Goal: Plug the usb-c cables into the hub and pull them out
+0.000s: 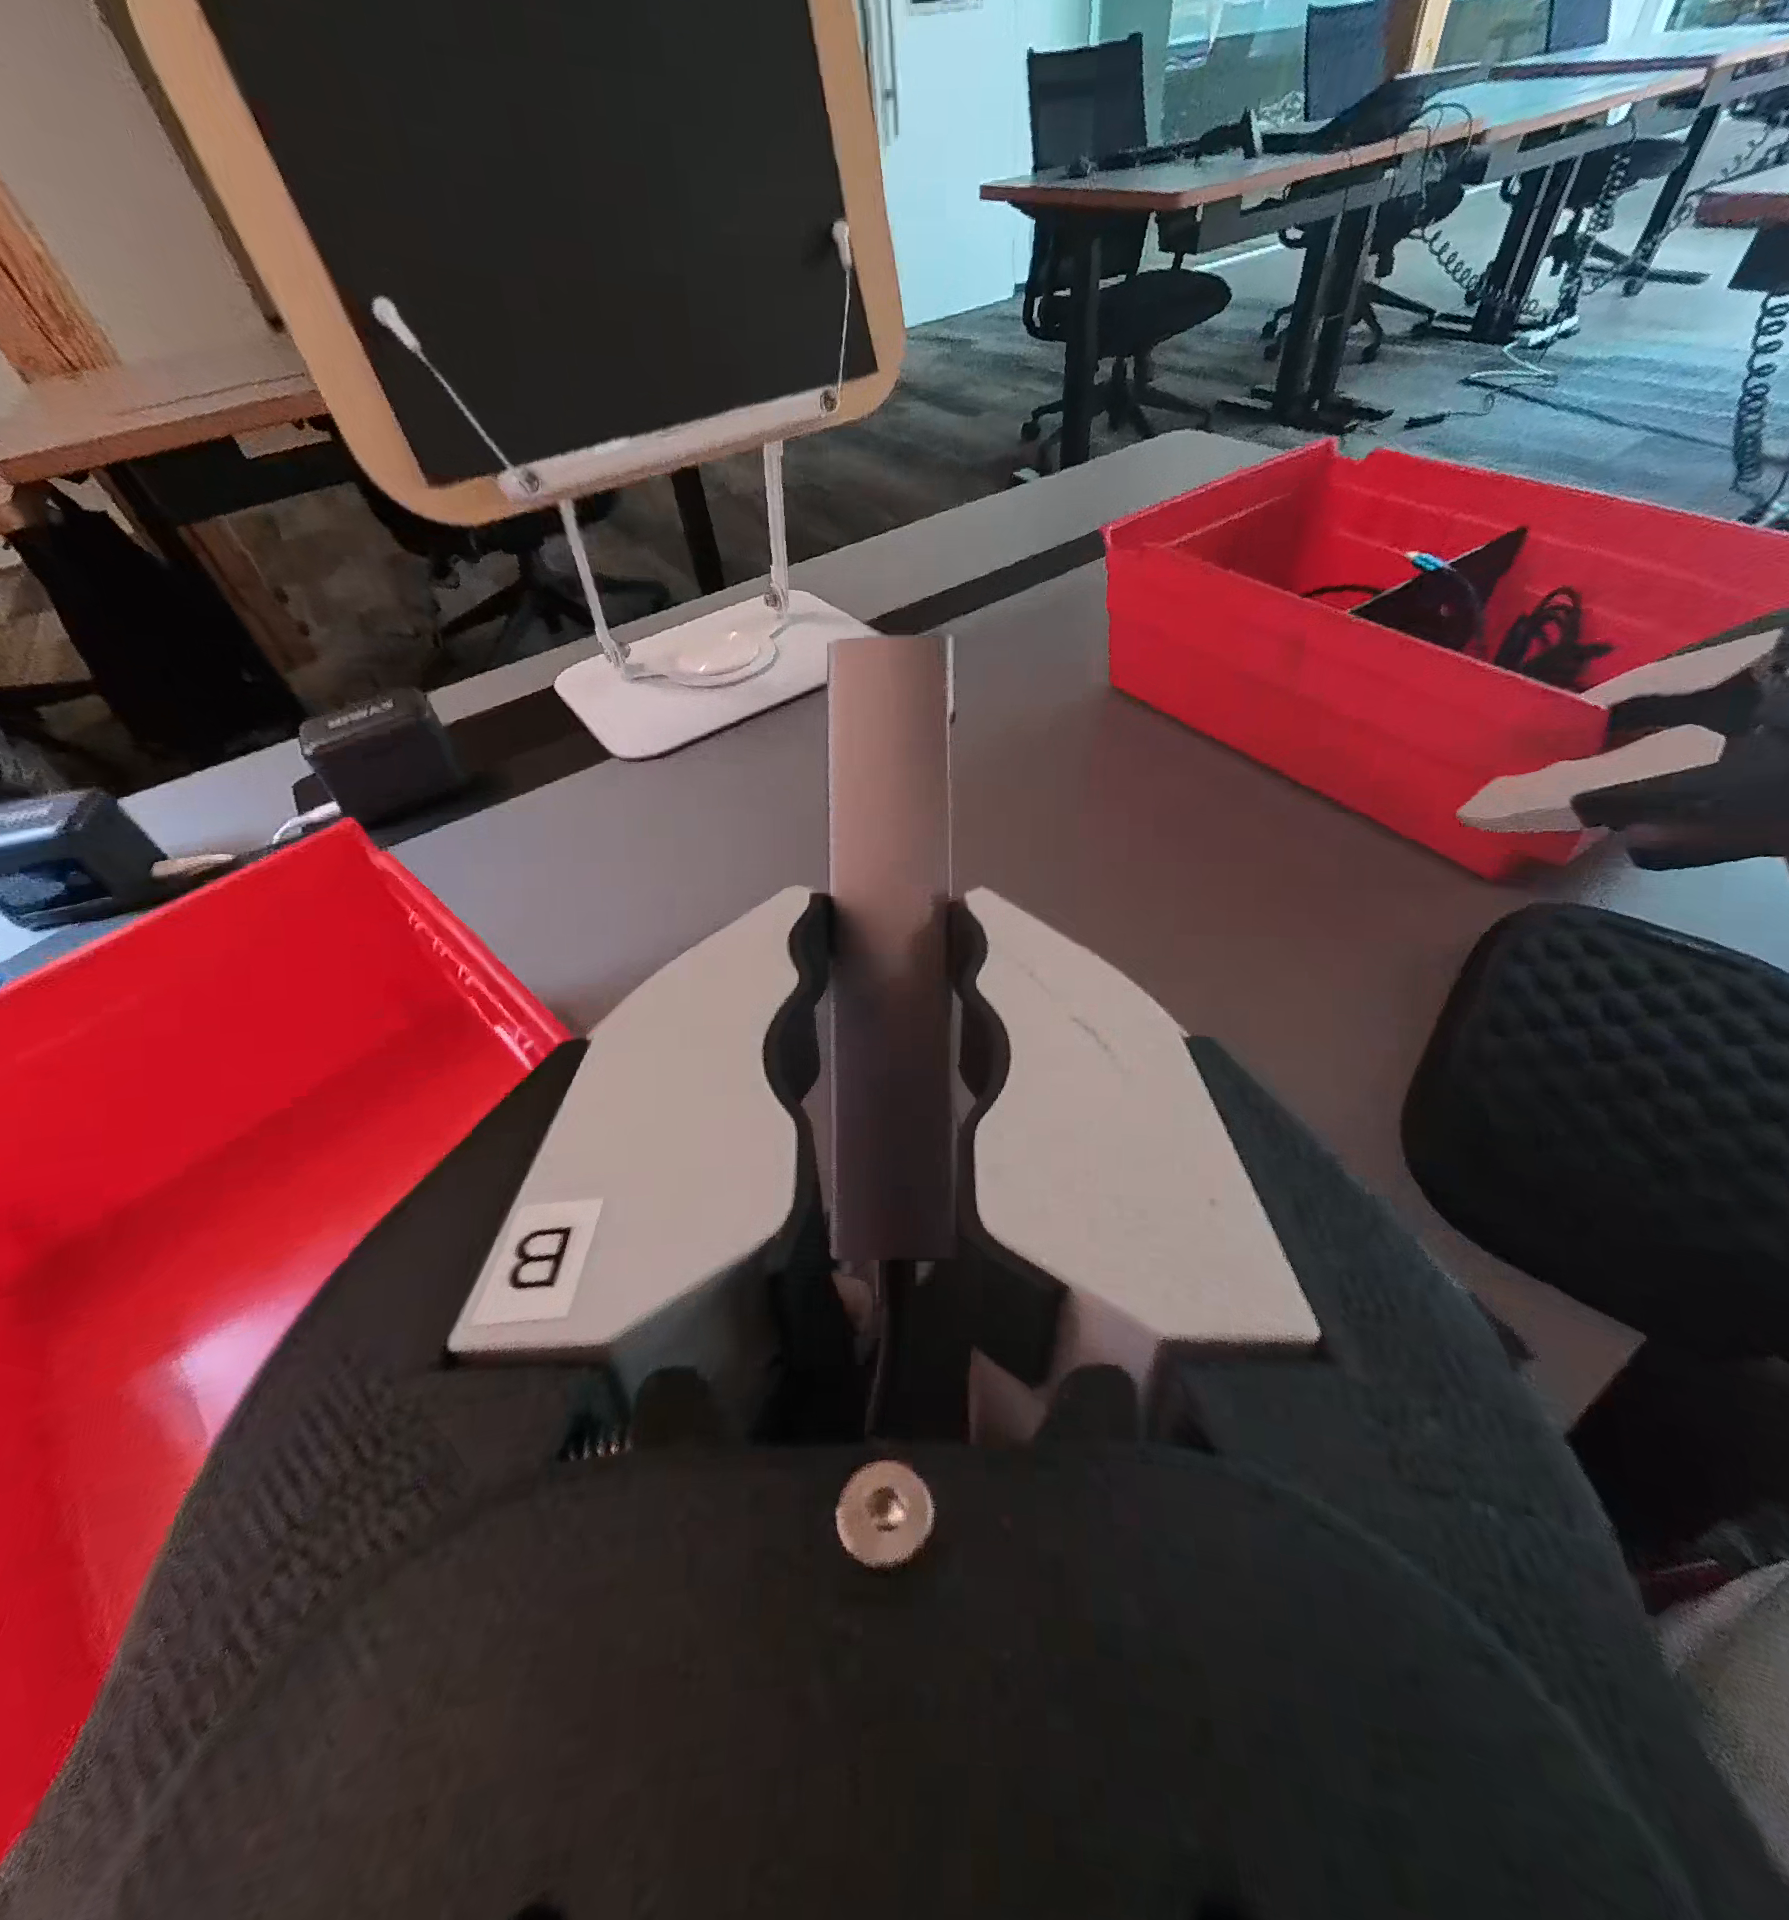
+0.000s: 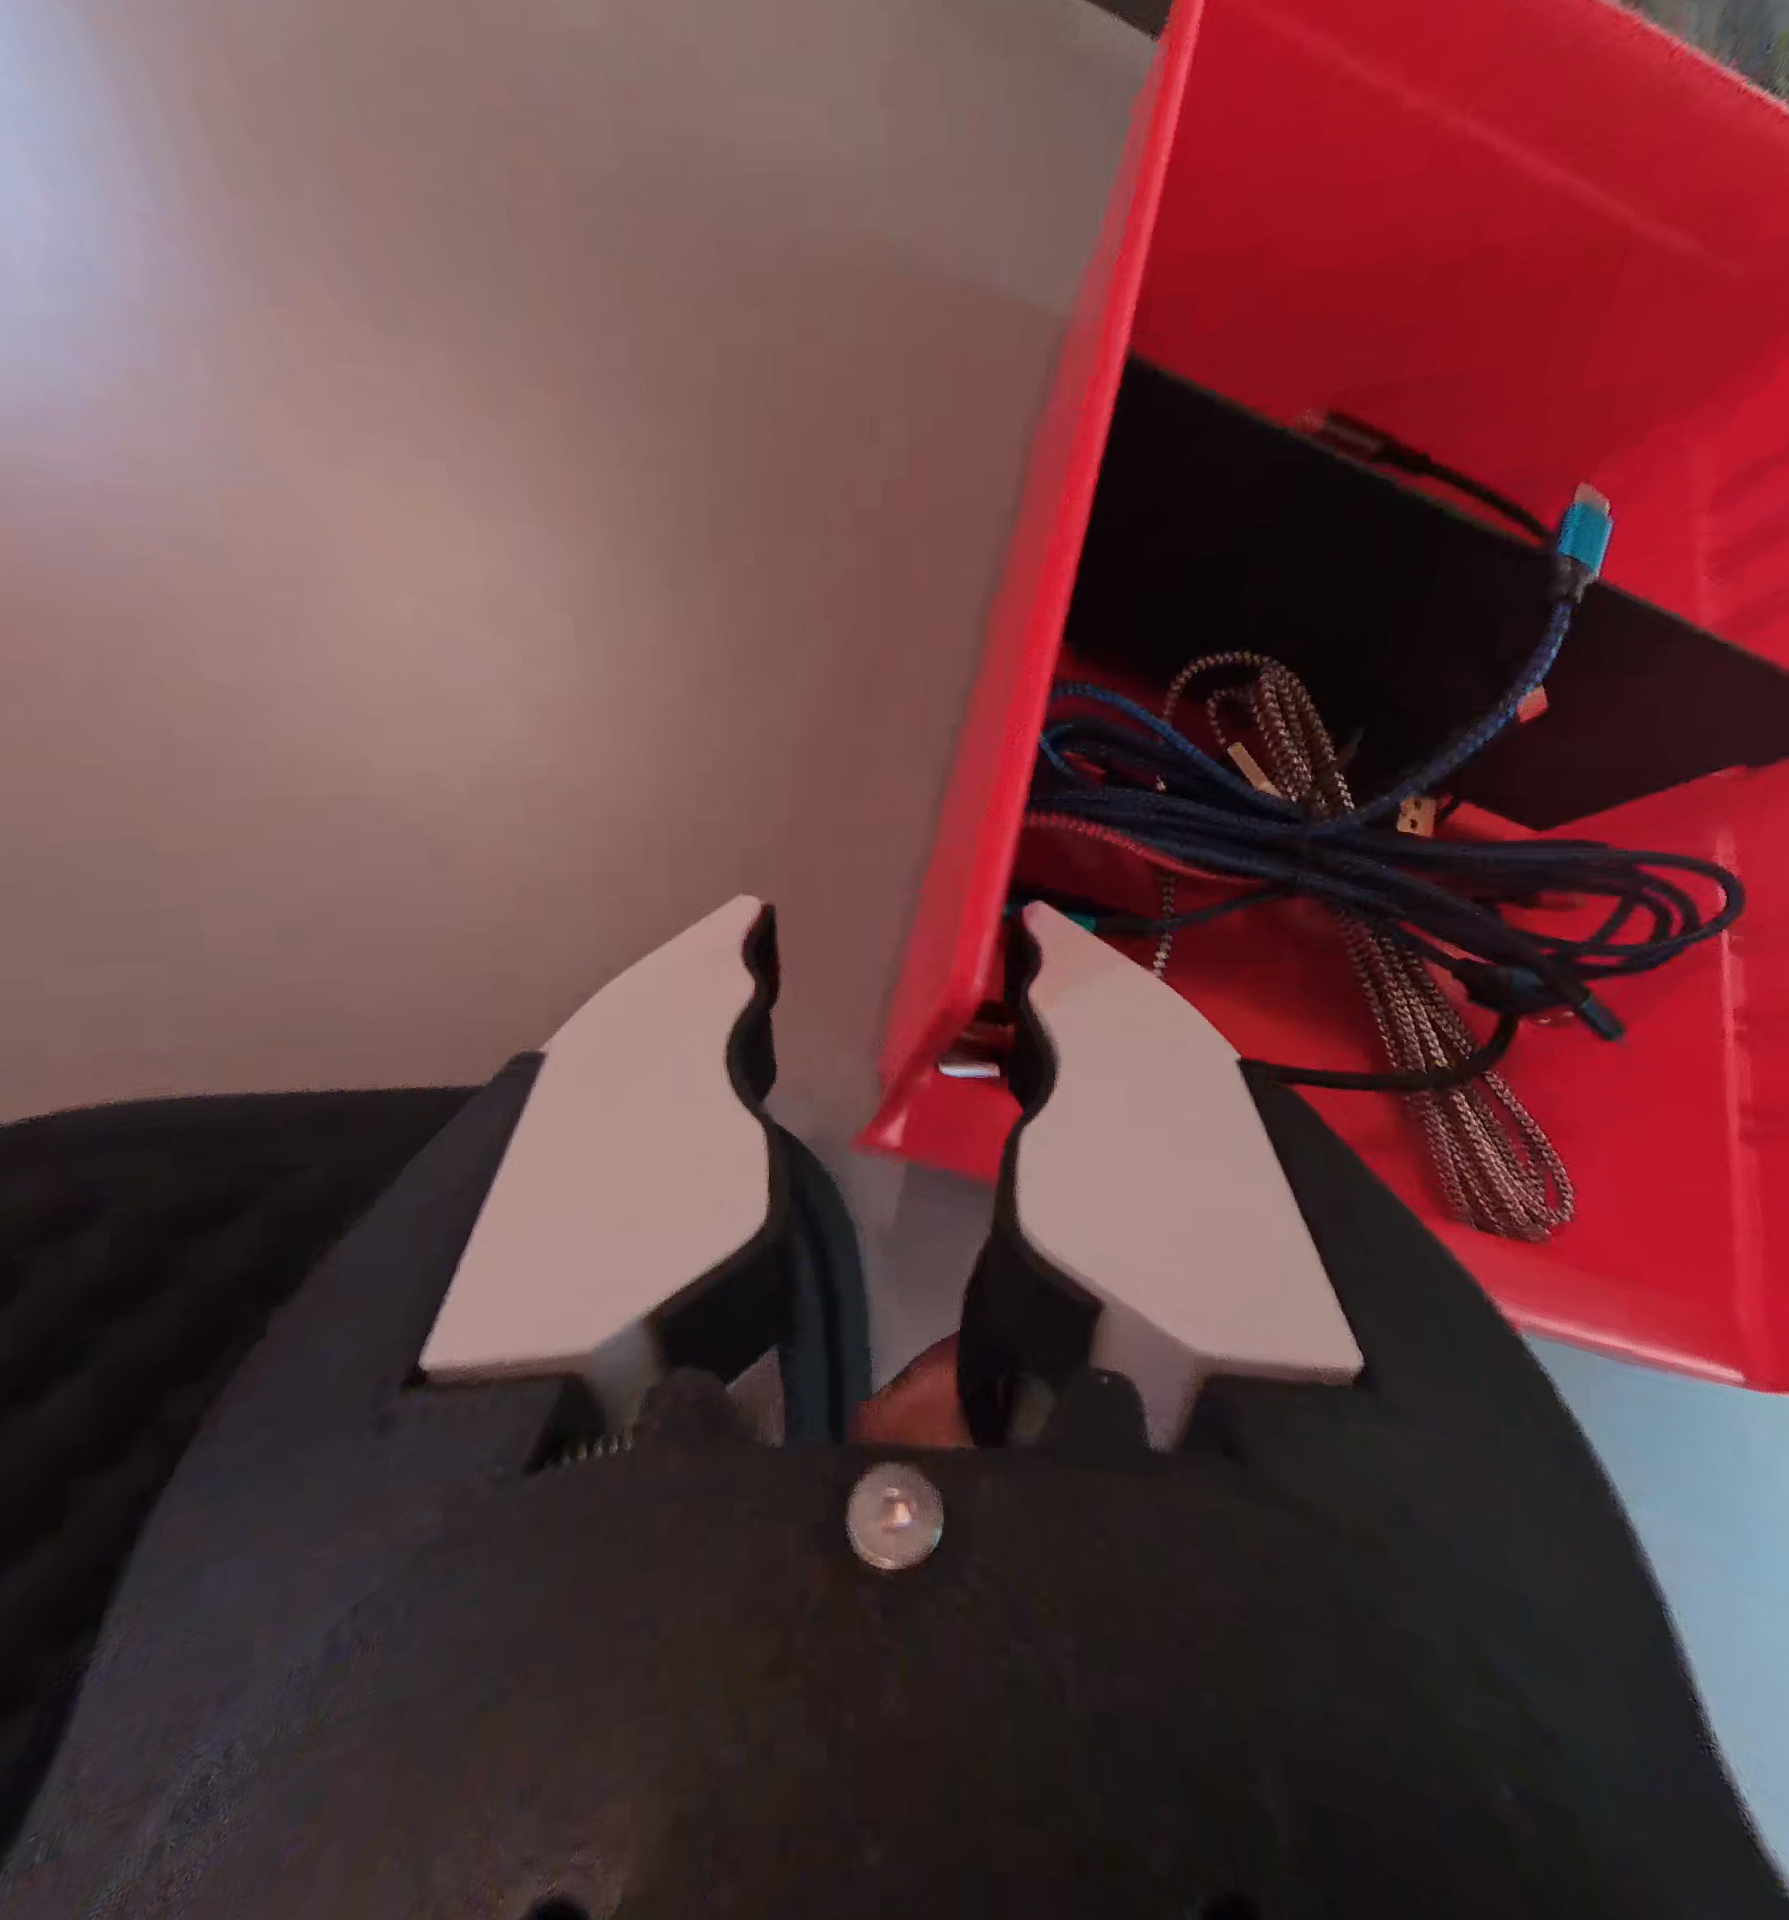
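Left gripper [image 1: 888, 914] is pinching the grey hub [image 1: 888, 831], long axis pointing straight out past its fingertips. Right gripper [image 2: 895, 935] is spread, holding nothing, hovering just over the near wall of the red bin [image 2: 1025, 623]. The usb-c cables [image 2: 1389, 862] are lying tangled inside, so it's nearer.

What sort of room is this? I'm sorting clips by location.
Probably an open-plan office or lab: rows of long desks with black swivel chairs on carpet, behind a grey table holding red bins.
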